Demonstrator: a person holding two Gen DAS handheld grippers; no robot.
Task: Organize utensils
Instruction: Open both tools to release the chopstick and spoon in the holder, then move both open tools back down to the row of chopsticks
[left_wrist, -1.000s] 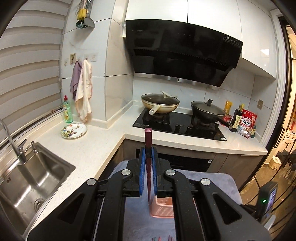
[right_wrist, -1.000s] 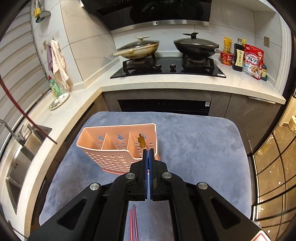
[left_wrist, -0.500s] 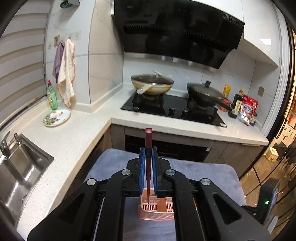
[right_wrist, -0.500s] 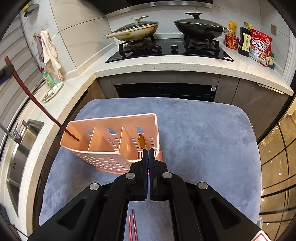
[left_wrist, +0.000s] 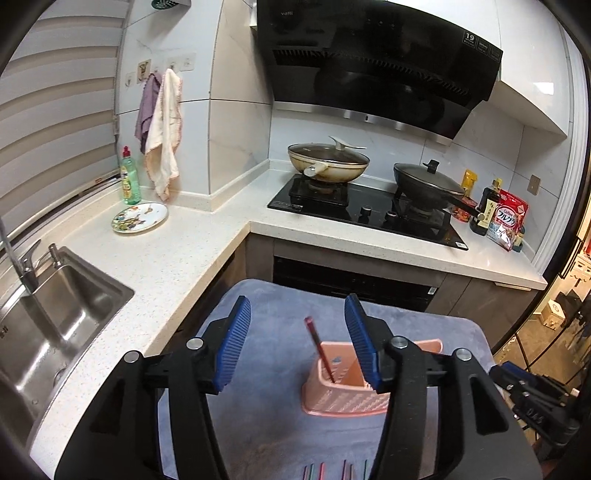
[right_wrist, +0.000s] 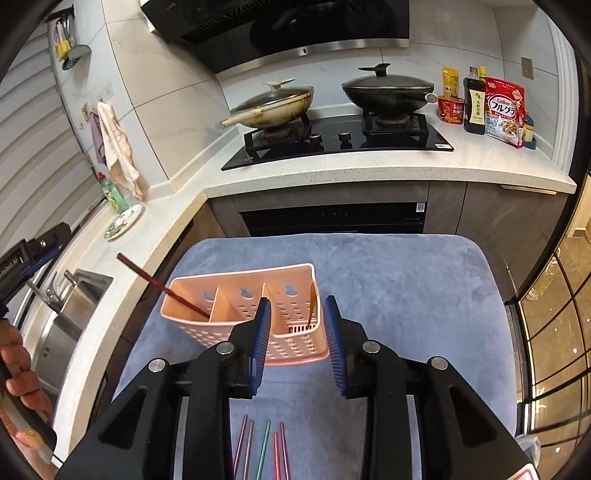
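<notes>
A perforated pink plastic caddy (right_wrist: 236, 314) stands on the bench's soft grey-blue cloth (right_wrist: 406, 295). A slim dark-red chopstick (right_wrist: 162, 290) leans in its left compartment. The left gripper (left_wrist: 297, 343) and right gripper (right_wrist: 295, 341) jaws are opening, ribbed blue pads gripping nothing.

Both tongs (left_wrist: 297, 341) (right_wrist: 297, 341) are black plastic with silver screws and ribbed blue pads (left_wrist: 233, 347).

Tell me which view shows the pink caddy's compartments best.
The right wrist view: it looks down into the caddy, showing all three compartments, the dark red chopstick leaning in the leftmost and a brown utensil in the rightmost. In the left wrist view a gripper finger covers much of the caddy.
</notes>
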